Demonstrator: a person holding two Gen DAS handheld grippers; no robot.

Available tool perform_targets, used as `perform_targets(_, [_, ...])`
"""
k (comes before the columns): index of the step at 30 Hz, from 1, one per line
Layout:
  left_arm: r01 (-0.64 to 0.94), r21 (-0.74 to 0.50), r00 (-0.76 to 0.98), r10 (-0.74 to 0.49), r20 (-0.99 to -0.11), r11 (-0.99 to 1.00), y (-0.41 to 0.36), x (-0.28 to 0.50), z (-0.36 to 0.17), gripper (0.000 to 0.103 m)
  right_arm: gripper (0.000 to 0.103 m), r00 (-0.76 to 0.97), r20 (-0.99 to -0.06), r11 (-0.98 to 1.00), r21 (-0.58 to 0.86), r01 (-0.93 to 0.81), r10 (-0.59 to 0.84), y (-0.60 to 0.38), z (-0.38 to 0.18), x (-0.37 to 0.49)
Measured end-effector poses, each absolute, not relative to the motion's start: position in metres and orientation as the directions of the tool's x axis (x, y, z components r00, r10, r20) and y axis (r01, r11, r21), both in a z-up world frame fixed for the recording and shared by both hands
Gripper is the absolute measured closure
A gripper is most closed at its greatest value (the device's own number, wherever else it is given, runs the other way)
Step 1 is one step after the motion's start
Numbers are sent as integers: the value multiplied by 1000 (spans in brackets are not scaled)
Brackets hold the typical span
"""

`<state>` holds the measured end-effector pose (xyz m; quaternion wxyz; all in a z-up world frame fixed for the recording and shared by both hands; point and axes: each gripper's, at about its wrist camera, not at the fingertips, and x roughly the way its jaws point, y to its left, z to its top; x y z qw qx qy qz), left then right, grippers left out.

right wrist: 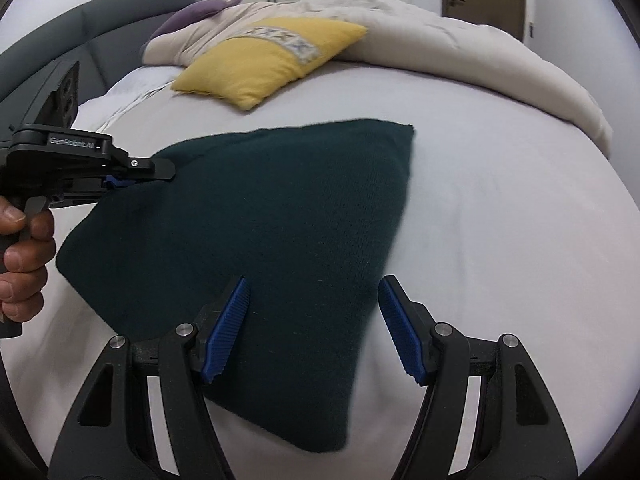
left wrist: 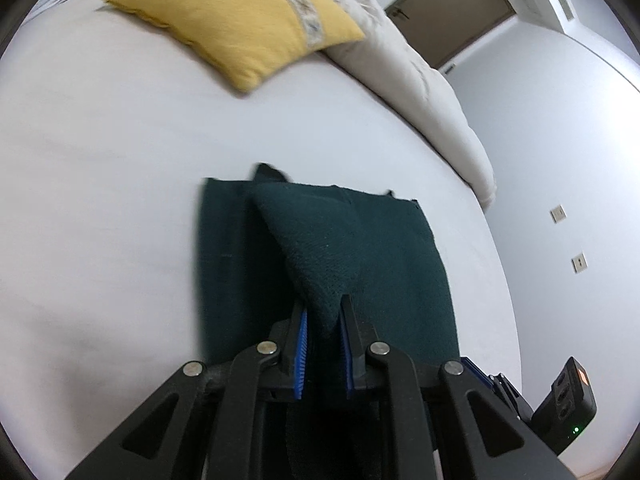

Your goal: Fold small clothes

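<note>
A dark green knitted garment (left wrist: 360,248) lies on the white bed sheet (left wrist: 100,208). My left gripper (left wrist: 324,320) is shut on one corner of it and holds that corner lifted, so a flap of fabric folds back over the rest. In the right wrist view the same garment (right wrist: 280,220) spreads across the sheet, and the left gripper (right wrist: 132,178) pinches its left edge, held by a person's hand (right wrist: 22,248). My right gripper (right wrist: 314,300) hovers open above the near part of the garment, with cloth below its fingers but nothing pinched.
A yellow cushion (right wrist: 272,60) lies beyond the garment. A beige duvet (right wrist: 460,52) is bunched along the bed's far and right side. A purple pillow (right wrist: 196,14) and a dark grey headboard (right wrist: 88,20) are at the back left. The bed's edge and a wall (left wrist: 560,152) are to the right.
</note>
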<state>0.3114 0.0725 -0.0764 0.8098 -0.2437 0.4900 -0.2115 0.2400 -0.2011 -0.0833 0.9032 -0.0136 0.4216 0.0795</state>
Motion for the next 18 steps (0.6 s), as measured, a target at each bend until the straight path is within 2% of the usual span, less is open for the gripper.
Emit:
perform_targets(9, [59,-598,440,-559,-703,799,95,308,-105,87,37,620,-781,980,-54,-194,80,-156,-97,239])
perform_targets(12, [27,-638,435,-584,-686,769,103,308,-122,87,37,617,-785,975,-85,-205,62,-149,-111,238])
perform_targets(18, [17,-613,459,-550,-697,790,109,304,-109,82,37,595,-800,975,-65,-213,77,-150,-110,236])
